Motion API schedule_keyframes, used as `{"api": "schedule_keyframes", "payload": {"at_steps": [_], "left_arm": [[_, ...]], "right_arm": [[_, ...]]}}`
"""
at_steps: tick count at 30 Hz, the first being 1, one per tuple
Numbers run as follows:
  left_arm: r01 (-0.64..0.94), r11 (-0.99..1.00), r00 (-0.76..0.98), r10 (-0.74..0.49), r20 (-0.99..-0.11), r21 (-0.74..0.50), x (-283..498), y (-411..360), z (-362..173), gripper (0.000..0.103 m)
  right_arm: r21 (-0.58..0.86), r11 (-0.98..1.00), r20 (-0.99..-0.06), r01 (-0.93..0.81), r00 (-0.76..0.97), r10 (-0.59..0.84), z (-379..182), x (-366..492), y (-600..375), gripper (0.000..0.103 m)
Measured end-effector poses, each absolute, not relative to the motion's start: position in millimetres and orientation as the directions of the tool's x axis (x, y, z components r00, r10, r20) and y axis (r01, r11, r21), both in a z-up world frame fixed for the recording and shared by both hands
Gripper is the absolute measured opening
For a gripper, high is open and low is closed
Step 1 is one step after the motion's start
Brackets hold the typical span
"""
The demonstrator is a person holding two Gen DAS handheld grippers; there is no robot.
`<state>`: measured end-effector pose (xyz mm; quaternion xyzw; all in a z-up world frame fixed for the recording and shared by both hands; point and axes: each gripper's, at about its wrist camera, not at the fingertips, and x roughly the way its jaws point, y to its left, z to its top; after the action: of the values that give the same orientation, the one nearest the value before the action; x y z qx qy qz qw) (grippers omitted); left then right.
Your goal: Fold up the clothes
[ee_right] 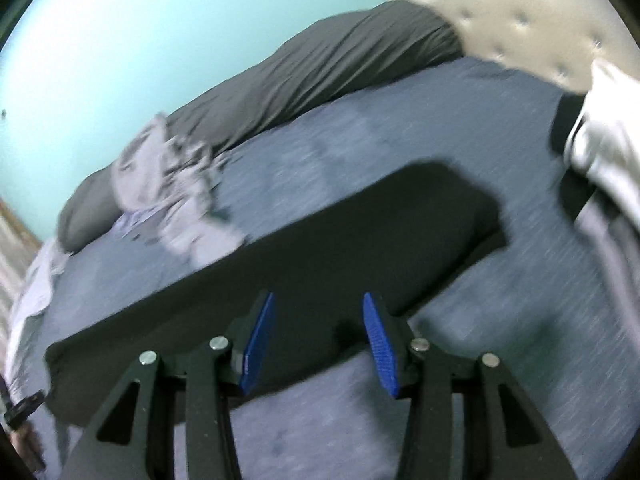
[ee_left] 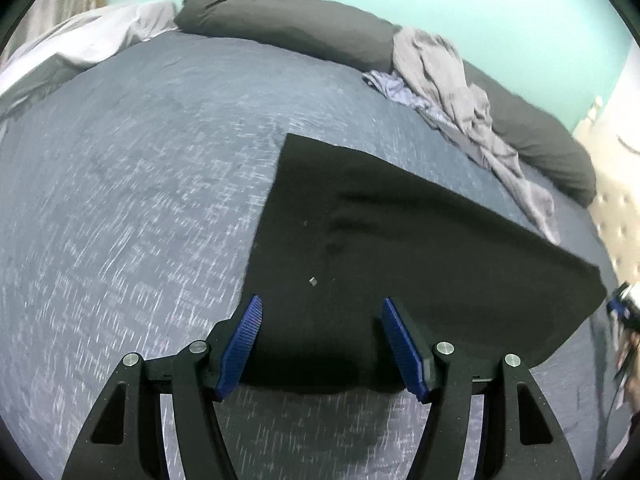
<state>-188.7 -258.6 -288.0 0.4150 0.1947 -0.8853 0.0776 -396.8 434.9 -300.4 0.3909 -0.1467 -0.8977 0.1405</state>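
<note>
Step in hand, as I read it: between folds, both grippers off the cloth. The left gripper hangs over the near edge of the black garment, jaws spread, nothing between the pads; the right gripper likewise hovers above the garment's near edge, jaws parted and empty. The garment lies flat on the blue-grey bed cover, right of centre in the left view, already a smooth, straight-edged slab with a sharp far corner, so some folding looks done. Its fabric is matte and dark, with a small pale fleck near the middle; what kind of garment it is I cannot tell. The next move likely calls for pinching two near corners and carrying them across evenly. Unfolded pale grey clothes are heaped far right against a dark pillow. The right view is motion-blurred.
</note>
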Motion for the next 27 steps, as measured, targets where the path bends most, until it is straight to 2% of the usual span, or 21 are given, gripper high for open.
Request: {"api": "schedule_keyframes", "payload": {"at_steps": [4, 12, 14, 27], "left_arm": [[0.326, -0.890, -0.662, 0.026, -0.749, -0.319, -169.9, -264.7, -293.8, 0.067], [0.332, -0.873, -0.691, 0.033, -0.723, -0.358, -151.9, -262.9, -308.2, 0.067], [0.330, -0.875, -0.689, 0.034, -0.724, -0.354, -151.3, -260.7, -312.4, 0.067], [0.315, -0.902, -0.663, 0.012, -0.749, -0.294, -158.5, -256.1, -323.5, 0.068]], "right_arm": [[0.442, -0.881, -0.674, 0.168, -0.586, -0.450, -312.2, -362.3, 395.6, 0.047], [0.484, -0.842, -0.689, 0.238, -0.490, -0.535, -321.0, -305.2, 326.6, 0.048], [0.483, -0.834, -0.693, 0.266, -0.465, -0.550, -322.3, -292.8, 308.9, 0.051], [0.437, -0.805, -0.743, 0.402, -0.342, -0.575, -333.2, -243.0, 198.1, 0.052]]}}
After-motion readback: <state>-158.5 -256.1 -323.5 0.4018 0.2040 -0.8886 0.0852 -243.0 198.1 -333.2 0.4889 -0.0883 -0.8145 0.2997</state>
